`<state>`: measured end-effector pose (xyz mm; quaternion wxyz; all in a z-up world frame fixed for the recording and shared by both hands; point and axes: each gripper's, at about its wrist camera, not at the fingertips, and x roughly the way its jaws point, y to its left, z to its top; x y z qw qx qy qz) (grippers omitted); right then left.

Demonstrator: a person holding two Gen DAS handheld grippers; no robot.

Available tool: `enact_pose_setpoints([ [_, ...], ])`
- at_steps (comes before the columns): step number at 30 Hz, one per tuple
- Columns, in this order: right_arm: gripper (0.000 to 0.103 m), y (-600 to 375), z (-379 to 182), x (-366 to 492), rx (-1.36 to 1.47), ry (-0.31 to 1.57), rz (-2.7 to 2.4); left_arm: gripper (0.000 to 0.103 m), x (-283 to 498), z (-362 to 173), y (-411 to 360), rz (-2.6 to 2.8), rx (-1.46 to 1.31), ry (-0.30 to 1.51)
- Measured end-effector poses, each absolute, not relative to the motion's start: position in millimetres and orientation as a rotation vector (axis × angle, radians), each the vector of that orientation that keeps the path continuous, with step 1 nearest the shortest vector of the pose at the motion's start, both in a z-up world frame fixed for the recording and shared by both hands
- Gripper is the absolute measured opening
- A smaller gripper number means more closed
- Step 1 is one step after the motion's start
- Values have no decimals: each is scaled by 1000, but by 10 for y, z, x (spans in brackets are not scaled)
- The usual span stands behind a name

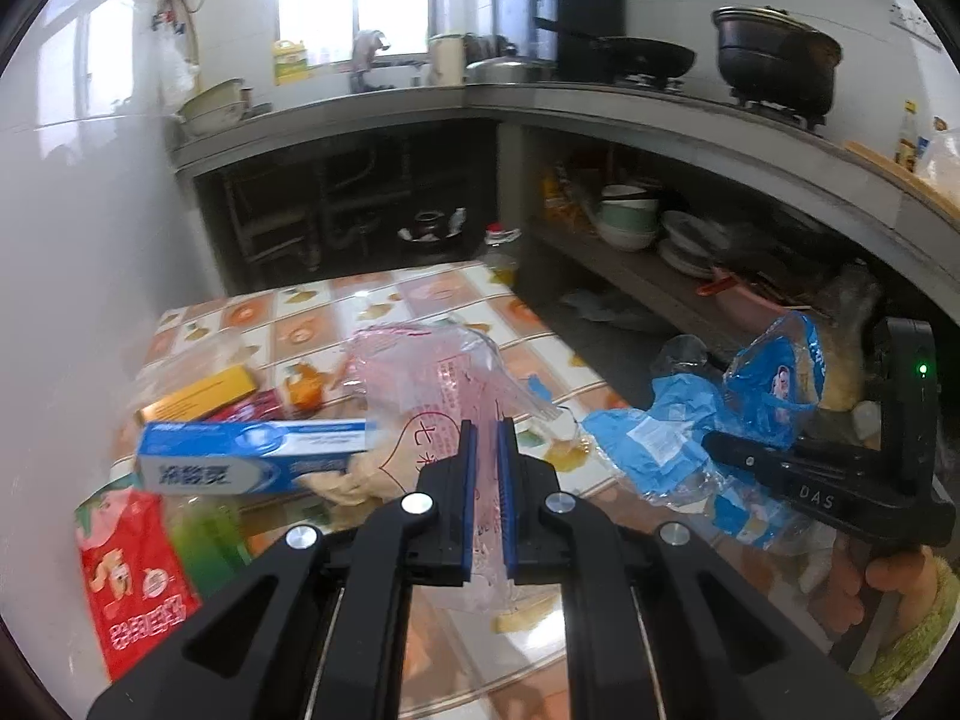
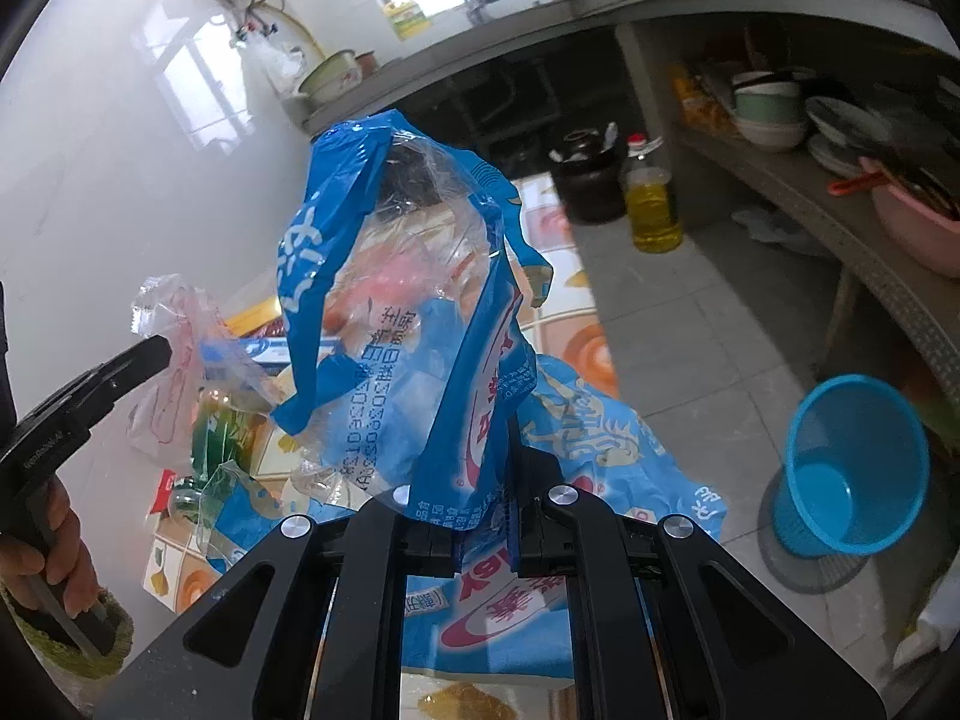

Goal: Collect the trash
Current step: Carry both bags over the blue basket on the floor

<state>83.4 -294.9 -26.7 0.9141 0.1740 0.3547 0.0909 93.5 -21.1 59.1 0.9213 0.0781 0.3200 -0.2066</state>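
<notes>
Trash is found gripped in both tools, above a table (image 1: 414, 294) with a fruit-patterned cloth. Toward the table's left edge, a red snack packet (image 1: 135, 588), a toothpaste box (image 1: 252, 462) and a yellow box (image 1: 204, 393) are seen lying close together, not yet collected. At the near edge, the left gripper (image 1: 487, 501) is closed on a clear pink-printed plastic bag (image 1: 438, 384), whose film is pinched between the blue pads (image 1: 469, 498). Further right, the right gripper (image 2: 485, 531) is clamped on a blue plastic wrapper (image 2: 414, 312), which is held up off the table. On the floor at far right, well apart from the table, a blue waste basket (image 2: 852, 468) is noted, upright and apparently empty. The step in hand is judged to be the lift-off of two pieces. For the next move, both loads would need carrying over the basket rim before release; loose trailing film may catch on neighbouring items.
</notes>
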Motion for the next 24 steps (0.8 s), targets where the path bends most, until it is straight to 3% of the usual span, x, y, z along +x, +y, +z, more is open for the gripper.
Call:
enact_pose_setpoints([
  [12, 9, -3541, -221, 425, 428, 672, 28, 6, 1022, 710, -1139, -659, 175, 659],
  [24, 9, -4475, -780, 116, 564, 730, -260, 6, 1336, 336, -2838, -954, 273, 813],
])
